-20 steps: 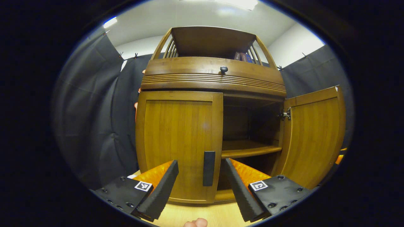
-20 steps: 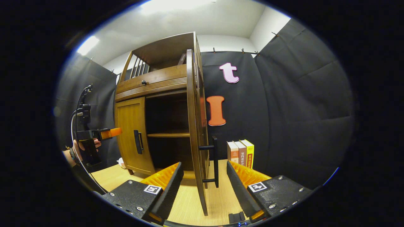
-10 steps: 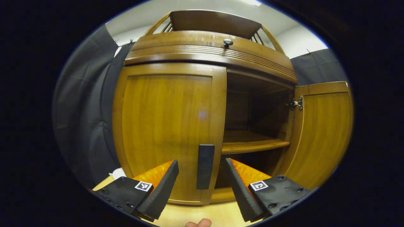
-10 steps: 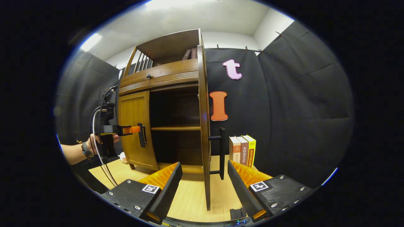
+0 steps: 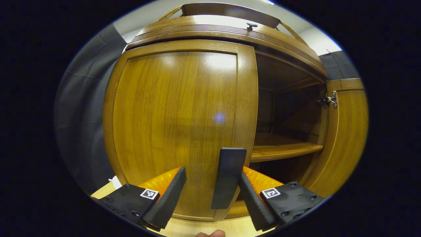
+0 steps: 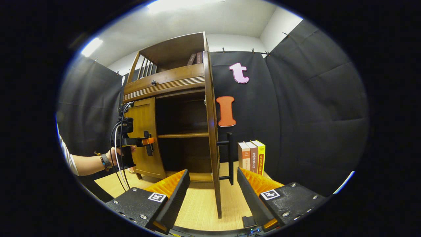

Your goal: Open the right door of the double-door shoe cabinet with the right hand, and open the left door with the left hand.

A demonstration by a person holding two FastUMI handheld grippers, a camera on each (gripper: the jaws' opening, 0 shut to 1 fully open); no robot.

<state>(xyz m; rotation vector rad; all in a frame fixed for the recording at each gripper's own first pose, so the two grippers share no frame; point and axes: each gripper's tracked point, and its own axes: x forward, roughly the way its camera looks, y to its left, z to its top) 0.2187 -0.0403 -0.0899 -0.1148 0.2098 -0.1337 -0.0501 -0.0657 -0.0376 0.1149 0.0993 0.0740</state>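
The left gripper (image 5: 210,194) is held wide open around the black handle (image 5: 228,177) of the closed left door (image 5: 177,121); the handle lies against the finger at 5 o'clock, clear of the other. The right door (image 6: 212,131) is seen swung open, edge-on. The right gripper (image 6: 212,194) is spread apart, nothing gripped, with the books (image 6: 251,156) at 1 o'clock.

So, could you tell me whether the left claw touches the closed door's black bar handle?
Cannot tell. In the left gripper view, the black bar handle sits between the fingers of the open left claw, hugging one; contact unclear.
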